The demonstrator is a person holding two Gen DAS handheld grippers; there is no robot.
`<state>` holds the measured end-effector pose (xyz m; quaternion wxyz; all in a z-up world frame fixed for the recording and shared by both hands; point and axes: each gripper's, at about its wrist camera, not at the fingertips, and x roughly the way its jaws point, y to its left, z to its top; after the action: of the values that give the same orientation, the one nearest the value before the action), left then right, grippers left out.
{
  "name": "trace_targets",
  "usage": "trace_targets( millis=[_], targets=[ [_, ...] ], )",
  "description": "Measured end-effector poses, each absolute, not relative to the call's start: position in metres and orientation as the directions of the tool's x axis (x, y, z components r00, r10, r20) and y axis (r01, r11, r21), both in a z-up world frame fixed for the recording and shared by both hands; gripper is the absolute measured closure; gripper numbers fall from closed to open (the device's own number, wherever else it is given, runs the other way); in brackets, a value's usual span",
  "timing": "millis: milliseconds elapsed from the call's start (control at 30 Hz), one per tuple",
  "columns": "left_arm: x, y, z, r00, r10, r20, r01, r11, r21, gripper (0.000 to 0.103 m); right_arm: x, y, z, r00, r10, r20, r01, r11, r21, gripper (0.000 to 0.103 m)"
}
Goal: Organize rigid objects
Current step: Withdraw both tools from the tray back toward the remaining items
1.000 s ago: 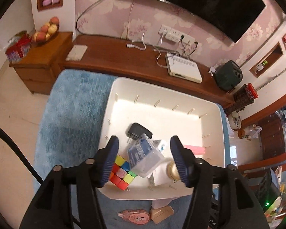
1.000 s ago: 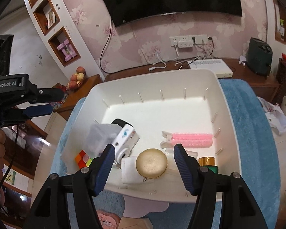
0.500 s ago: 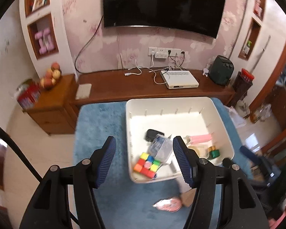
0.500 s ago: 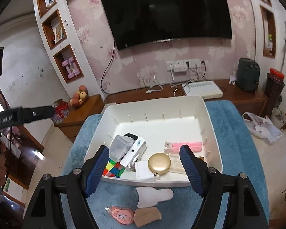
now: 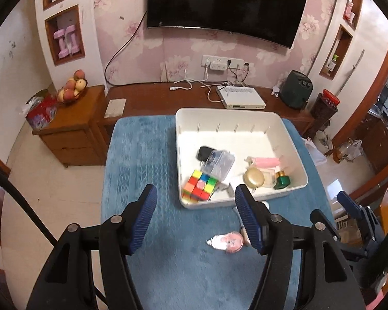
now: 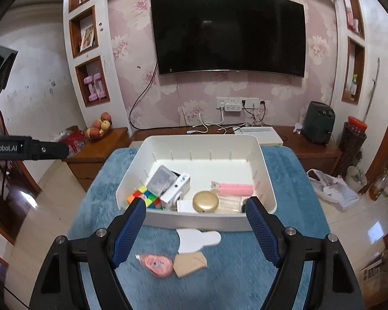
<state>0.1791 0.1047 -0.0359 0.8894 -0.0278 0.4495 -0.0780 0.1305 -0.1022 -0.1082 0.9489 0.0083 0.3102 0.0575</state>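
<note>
Blue plush table (image 6: 284,271), three strays left — bin beyond

We hold both grippers — left gripper (image 5: 195,215), right gripper (image 6: 195,230) — with fingers spread and empty. Nearest lie the pink tape dispenser (image 6: 156,263), tan block (image 6: 190,262) and white card (image 6: 198,236); we should drop squarely over one, then carry it into the white bin (image 6: 194,219).

The left gripper (image 5: 196,214) finger hides most of the tan object (image 5: 244,230); pink item (image 5: 226,241) blurred.
</note>
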Motion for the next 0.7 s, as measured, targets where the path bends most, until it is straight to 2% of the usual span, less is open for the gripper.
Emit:
trace_targets(
  millis=[300, 400, 700],
  targets=[
    [0.157, 0.107, -0.06, 0.545, -0.104, -0.832, 0.063, 0.995, -0.083, 0.03, 0.102, -0.088, -0.122, 0.788, 0.093, -0.609, -0.123, 0.992, -0.008, 0.023],
    [0.152, 0.107, -0.067, 0.536, -0.069, -0.842, 0.051, 0.997, -0.049, 0.025, 0.097, -0.083, -0.128, 0.777, 0.092, -0.622, -0.137, 0.99, -0.025, 0.023],
    [0.143, 0.099, -0.089, 0.503, -0.121, -0.856, 0.112, 0.991, -0.074, 0.024, 0.099, -0.074, -0.152, 0.723, 0.096, -0.684, -0.183, 0.981, -0.056, 0.023]
  ],
)
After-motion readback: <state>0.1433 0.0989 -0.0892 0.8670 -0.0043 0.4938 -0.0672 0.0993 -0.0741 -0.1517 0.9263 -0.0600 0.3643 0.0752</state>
